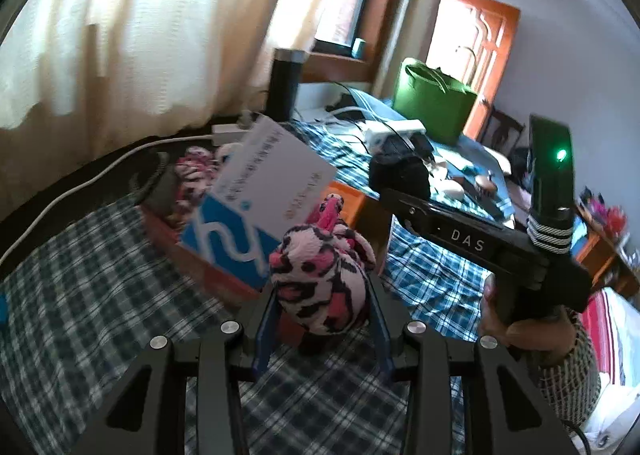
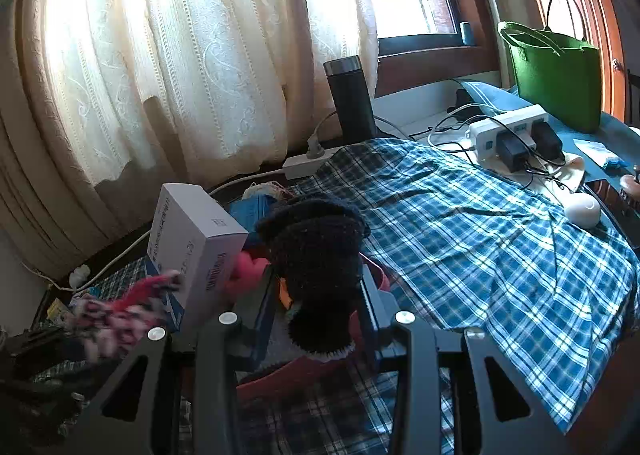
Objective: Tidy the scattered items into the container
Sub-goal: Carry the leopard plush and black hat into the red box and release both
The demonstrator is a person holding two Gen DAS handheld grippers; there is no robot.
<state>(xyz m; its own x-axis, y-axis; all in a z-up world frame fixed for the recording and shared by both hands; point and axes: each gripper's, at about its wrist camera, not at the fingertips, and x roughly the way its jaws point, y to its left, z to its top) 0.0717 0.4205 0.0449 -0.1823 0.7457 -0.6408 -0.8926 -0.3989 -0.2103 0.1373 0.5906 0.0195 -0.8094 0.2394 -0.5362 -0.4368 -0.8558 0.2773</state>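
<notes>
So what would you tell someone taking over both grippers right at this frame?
Left gripper: jaws shut on a pink leopard sock, held just short of the red bin.
Right gripper: jaws shut on a dark knit sock, over the bin.
Already in the bin: a white-and-blue box, tilted, plus another pink patterned piece behind it.
Left: drop both socks in. Whether anything else is scattered on the plaid cloth, I cannot tell.
</notes>
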